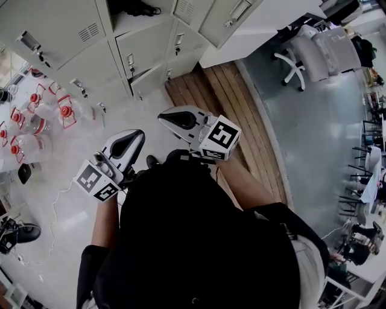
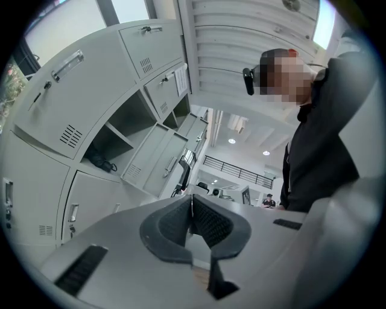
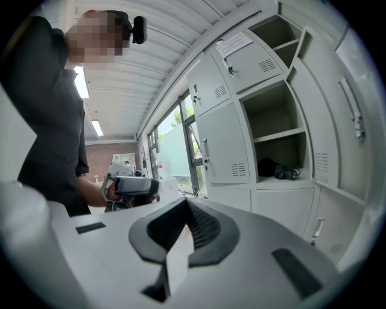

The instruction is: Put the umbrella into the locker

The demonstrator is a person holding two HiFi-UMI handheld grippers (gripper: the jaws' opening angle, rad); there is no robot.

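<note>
A dark folded thing with a loop strap, apparently the umbrella (image 1: 140, 8), lies inside an open locker compartment (image 1: 123, 17). In the left gripper view the umbrella (image 2: 100, 162) rests on that compartment's shelf, and in the right gripper view the umbrella (image 3: 277, 169) sits low in the open bay. My left gripper (image 1: 135, 137) is held in front of my body, apart from the lockers, its jaws shut with nothing in them (image 2: 192, 208). My right gripper (image 1: 166, 118) is beside it, also shut and empty (image 3: 186, 211). The right gripper view also catches the left gripper (image 3: 135, 186) in my hand.
Grey lockers (image 1: 72, 36) fill the top of the head view, some with doors (image 2: 152, 158) swung open. Several water jugs with red caps (image 1: 36, 114) stand at the left. A wooden floor strip (image 1: 232, 102) and a white office chair (image 1: 304, 57) are to the right.
</note>
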